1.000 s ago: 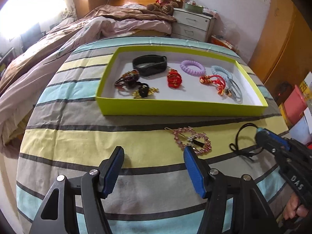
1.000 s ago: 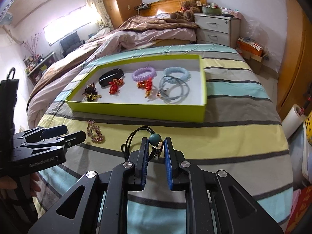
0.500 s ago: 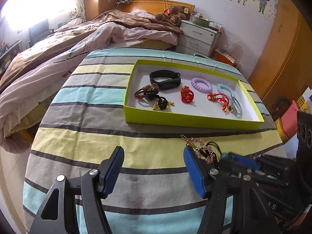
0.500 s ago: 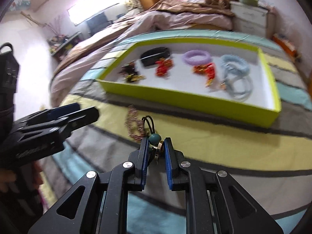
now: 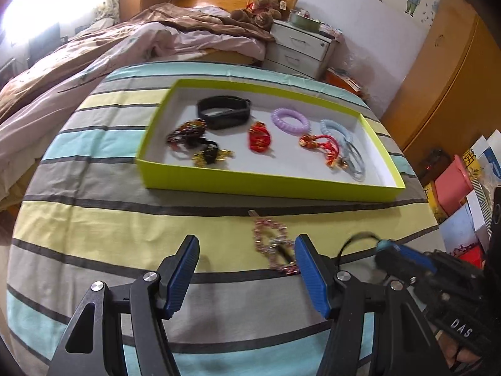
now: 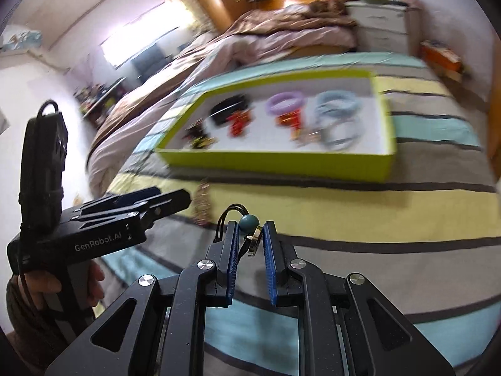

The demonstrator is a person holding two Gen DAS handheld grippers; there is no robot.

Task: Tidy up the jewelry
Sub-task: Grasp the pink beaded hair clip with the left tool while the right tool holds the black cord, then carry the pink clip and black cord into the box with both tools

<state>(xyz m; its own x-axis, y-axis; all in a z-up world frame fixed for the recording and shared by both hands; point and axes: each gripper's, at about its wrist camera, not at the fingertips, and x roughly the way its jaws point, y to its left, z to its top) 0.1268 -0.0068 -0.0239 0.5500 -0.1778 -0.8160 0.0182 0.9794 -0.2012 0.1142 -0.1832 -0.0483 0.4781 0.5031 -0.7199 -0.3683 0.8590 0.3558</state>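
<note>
A lime-green tray (image 5: 269, 185) (image 6: 275, 163) on the striped bedspread holds several bracelets and hair ties. A pink beaded bracelet (image 5: 274, 246) (image 6: 202, 206) lies on the yellow stripe in front of the tray. My left gripper (image 5: 245, 263) is open and empty, its right finger just beside the pink bracelet. My right gripper (image 6: 249, 235) is shut on a black cord with a teal bead (image 6: 249, 221) and holds it above the bedspread. It shows at the lower right of the left wrist view (image 5: 383, 246).
The striped bedspread (image 5: 125, 225) covers a round-edged surface. A bed with a brown quilt (image 5: 94, 56) and a white drawer unit (image 5: 300, 50) stand behind. Boxes and bags (image 5: 460, 194) sit on the floor at the right.
My right gripper has swung left and risen with the black cord, near the left gripper. The left gripper has drawn closer to the pink bracelet.
</note>
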